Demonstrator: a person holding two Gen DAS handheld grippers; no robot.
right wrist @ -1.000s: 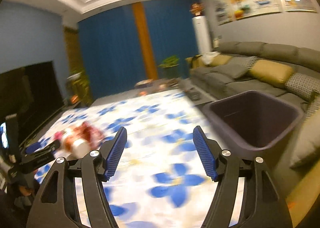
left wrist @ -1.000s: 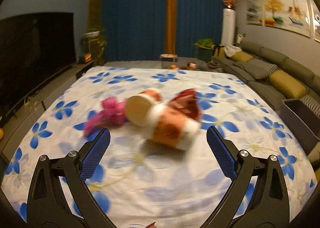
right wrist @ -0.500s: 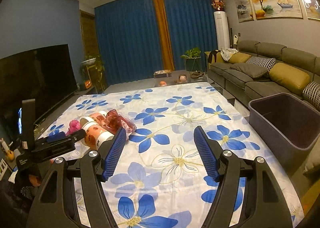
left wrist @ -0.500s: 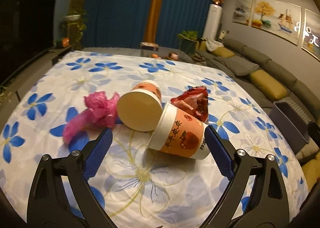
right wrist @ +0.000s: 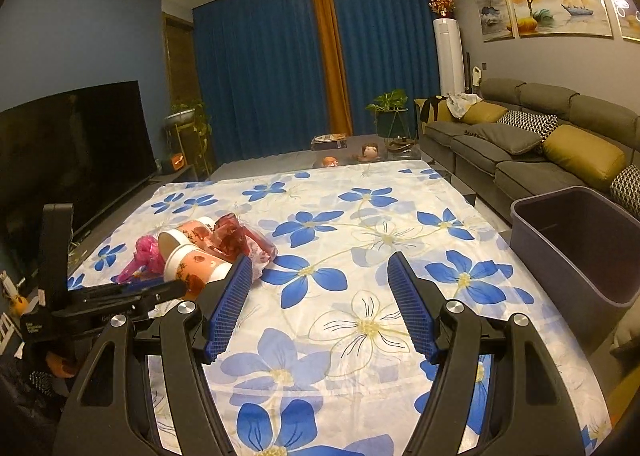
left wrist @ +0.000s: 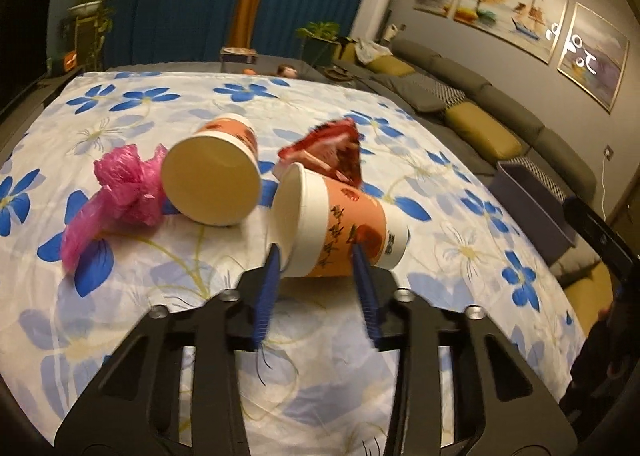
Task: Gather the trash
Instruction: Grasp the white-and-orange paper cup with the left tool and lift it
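Left gripper (left wrist: 316, 256) is right down at the trash pile now, and its jaws have just been closing in around the nearer paper cup (left wrist: 340, 223). That cup lies on its side on the flowered tablecloth (left wrist: 168, 288), mouth turned to the left, orange band and white base to the right. The blue pads (left wrist: 267, 292) sit either side of its lower edge; from here I can't quite tell whether they are pressing on the cardboard or only bracketing it, the tips are a touch blurred.

Just behind it, a second paper cup (left wrist: 212, 179) also lies tipped over, its open mouth facing the left gripper's camera. Touching that one on the left is a crumpled pink plastic bag (left wrist: 120, 191). Behind the nearer cup, a red snack wrapper (left wrist: 332, 151) pokes up, resting against the cup's rim.

Over on the other side, the right gripper (right wrist: 320, 296) hangs above the cloth with its jaws standing wide apart, nothing between them, only blue flowers below. From its camera you see the whole little heap off to the left, near the cloth's left edge, with the left gripper reaching in at it.

The grey bin (right wrist: 580, 244) stands off the right edge of the cloth, beside the sofa (right wrist: 532, 147), well apart from the heap. Its inside looks dark, and I can make out nothing in it.
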